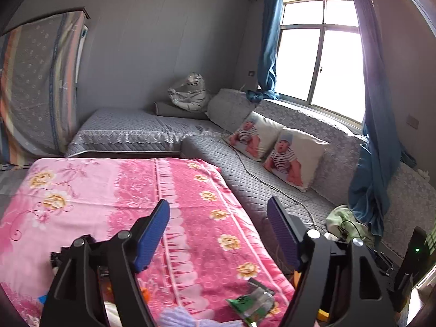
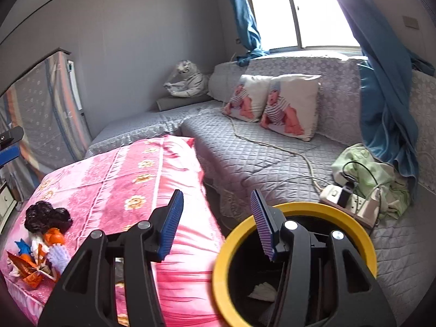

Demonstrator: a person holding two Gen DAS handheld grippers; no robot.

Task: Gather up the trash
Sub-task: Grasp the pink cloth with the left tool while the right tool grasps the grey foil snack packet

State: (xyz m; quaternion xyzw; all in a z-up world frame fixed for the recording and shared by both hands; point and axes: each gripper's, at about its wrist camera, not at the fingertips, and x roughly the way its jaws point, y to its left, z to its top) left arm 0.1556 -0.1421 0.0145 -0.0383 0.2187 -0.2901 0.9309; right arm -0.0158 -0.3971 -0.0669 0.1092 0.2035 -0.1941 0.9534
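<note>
Though clear of the trash, left claw (image 1: 219, 235) and right claw (image 2: 216, 222) agape, empty.

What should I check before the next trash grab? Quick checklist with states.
1. Left gripper empty, fingers apart: ok.
2. Right gripper empty, fingers apart: ok.
3. Trash left on the pink blanket: ok; green wrapper near its right edge, orange wrapper and black bag in the pile at its left end.
4. Yellow-rimmed bin open beside the blanket, white scrap already inside: ok.
5. Free room left in the bin: cannot tell, the right gripper hides most of the inside.
6. Power strip and cables close behind the bin, easy to snag: not ok.
</note>
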